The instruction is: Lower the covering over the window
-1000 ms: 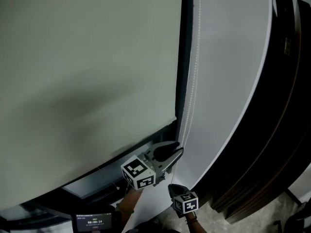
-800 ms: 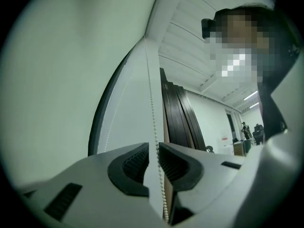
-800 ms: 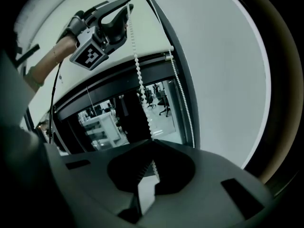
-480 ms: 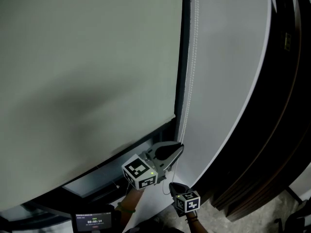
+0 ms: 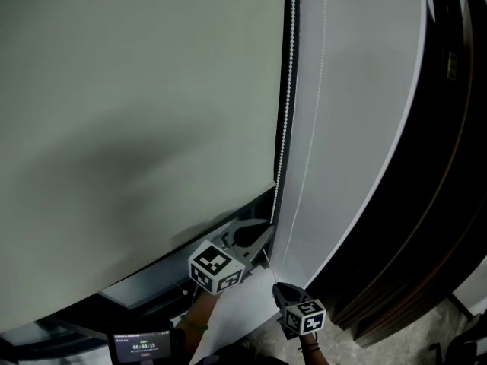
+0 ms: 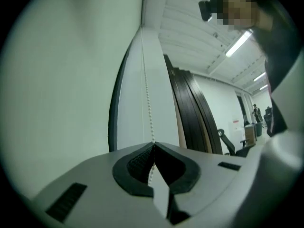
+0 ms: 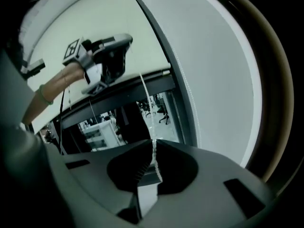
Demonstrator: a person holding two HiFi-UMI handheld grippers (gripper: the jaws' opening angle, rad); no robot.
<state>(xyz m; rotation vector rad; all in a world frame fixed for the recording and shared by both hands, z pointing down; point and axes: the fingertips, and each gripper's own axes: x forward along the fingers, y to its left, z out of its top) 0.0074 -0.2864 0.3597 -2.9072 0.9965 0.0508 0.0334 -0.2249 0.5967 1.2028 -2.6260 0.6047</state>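
Grey speckled floor at the foot of dark wall panels.

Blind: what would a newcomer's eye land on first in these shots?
The pale roller blind fills the head view's upper left. A bead chain runs down its right edge. The left gripper, jaws just closed, pinches that chain, and the right gripper pinches the chain lower in the head view.

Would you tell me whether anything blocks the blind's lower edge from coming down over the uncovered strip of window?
Nothing visible does. The window strip below the blind looks clear; the left gripper has just closed on the bead chain, which the right gripper also clamps.
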